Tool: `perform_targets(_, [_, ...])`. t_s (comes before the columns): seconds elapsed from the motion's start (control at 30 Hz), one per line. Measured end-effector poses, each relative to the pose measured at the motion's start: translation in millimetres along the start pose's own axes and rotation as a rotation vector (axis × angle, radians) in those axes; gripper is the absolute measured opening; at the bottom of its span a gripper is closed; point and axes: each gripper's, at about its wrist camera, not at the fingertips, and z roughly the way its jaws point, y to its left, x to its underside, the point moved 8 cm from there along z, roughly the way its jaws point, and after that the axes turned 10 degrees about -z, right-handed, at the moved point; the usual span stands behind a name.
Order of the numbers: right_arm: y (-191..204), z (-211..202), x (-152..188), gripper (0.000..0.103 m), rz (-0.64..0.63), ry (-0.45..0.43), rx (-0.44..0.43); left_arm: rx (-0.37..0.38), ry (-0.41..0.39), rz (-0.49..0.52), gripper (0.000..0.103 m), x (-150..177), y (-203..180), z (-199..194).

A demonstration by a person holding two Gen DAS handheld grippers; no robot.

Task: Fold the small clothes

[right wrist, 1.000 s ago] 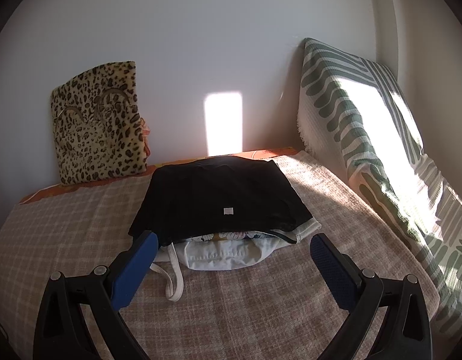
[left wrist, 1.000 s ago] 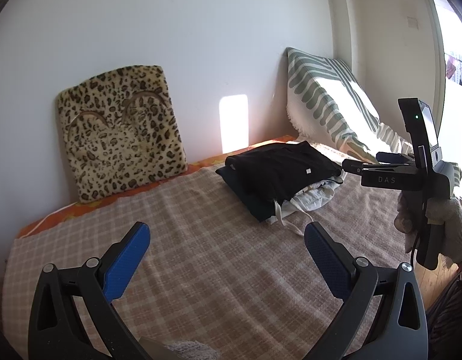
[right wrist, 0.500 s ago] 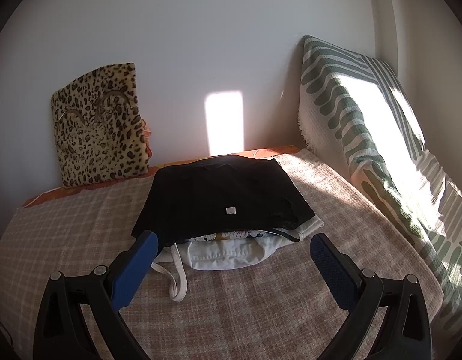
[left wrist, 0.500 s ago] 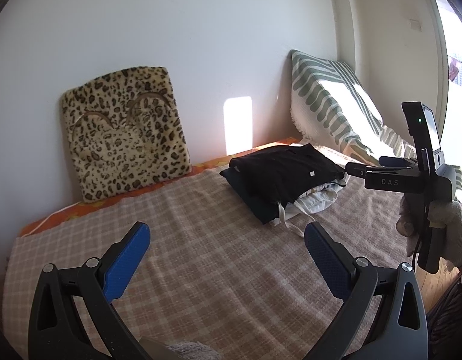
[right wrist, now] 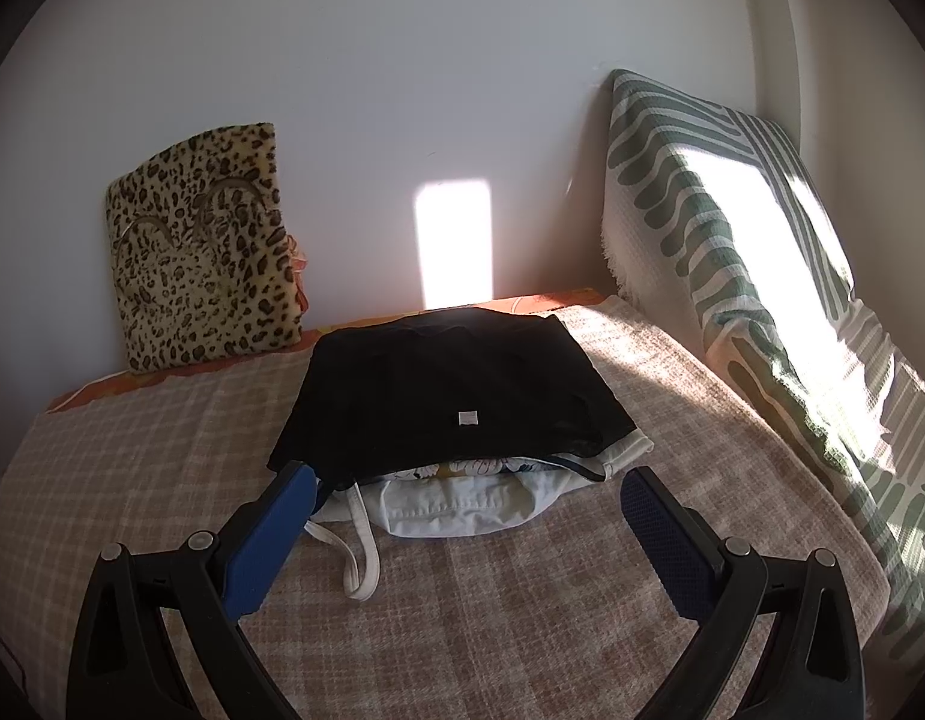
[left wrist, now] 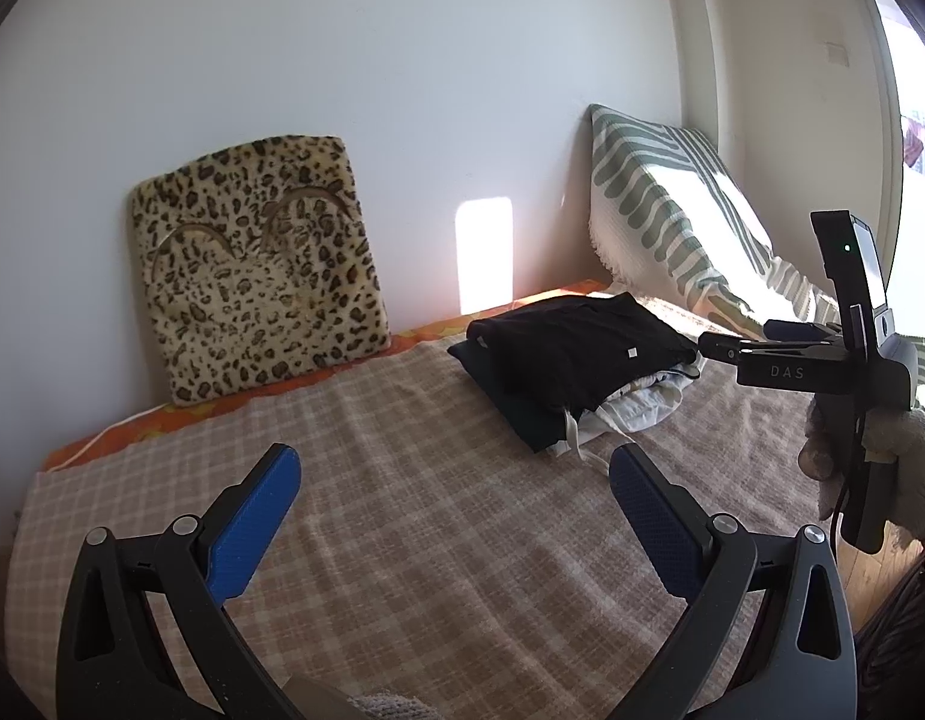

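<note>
- So, we are at the start: the pile of small clothes (right wrist: 456,420) lies on the checked bed cover (right wrist: 522,612), toward the wall, with a black garment (right wrist: 444,384) on top and white pieces (right wrist: 462,504) under it.
- Our right gripper (right wrist: 462,516) is spread wide and holds nothing, just before the pile's near edge.
- Our left gripper (left wrist: 453,498) is also released, over bare cover, well apart from the pile.
- Next, we think, one garment must be pinched at its edge and pulled to the free area; the loose white strap (right wrist: 360,564) could catch.
</note>
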Motion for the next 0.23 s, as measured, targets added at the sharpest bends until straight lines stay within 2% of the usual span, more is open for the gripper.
perform_targets(0.23, [2.0,0.8,-0.2,0.103,0.009,-0.004,-0.007,0.007,-0.012,-0.011,0.102,-1.9,2.5,-3.1])
